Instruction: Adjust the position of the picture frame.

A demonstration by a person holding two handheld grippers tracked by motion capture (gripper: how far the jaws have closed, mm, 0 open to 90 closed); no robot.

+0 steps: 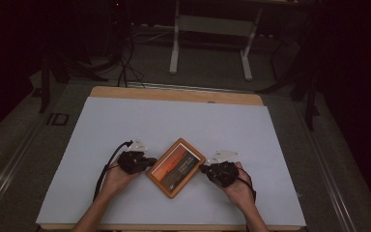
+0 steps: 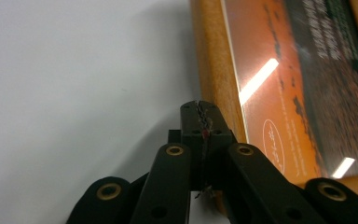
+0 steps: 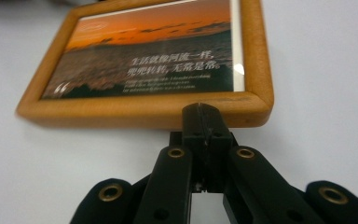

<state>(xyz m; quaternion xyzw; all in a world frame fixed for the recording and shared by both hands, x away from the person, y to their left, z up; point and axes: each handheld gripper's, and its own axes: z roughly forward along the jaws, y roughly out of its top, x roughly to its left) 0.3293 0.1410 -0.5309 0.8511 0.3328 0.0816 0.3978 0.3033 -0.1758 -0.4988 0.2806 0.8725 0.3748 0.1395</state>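
A wooden picture frame (image 1: 176, 167) with an orange sunset print lies flat and turned at an angle on the white table sheet (image 1: 125, 125). My left gripper (image 1: 150, 163) is shut, its tip against the frame's left edge. In the left gripper view the closed jaws meet at the left gripper (image 2: 200, 107) tip beside the frame's wooden rim (image 2: 214, 70). My right gripper (image 1: 203, 168) is shut too, its tip at the frame's right edge. The right gripper (image 3: 204, 112) tip touches the picture frame (image 3: 144, 65) at its near wooden side. Neither holds anything.
The white sheet covers a wooden table (image 1: 174, 94). A white desk frame (image 1: 212, 29) and cables (image 1: 125, 58) stand on the dark floor beyond the far edge. A hand (image 1: 118, 179) backs each gripper from the near side.
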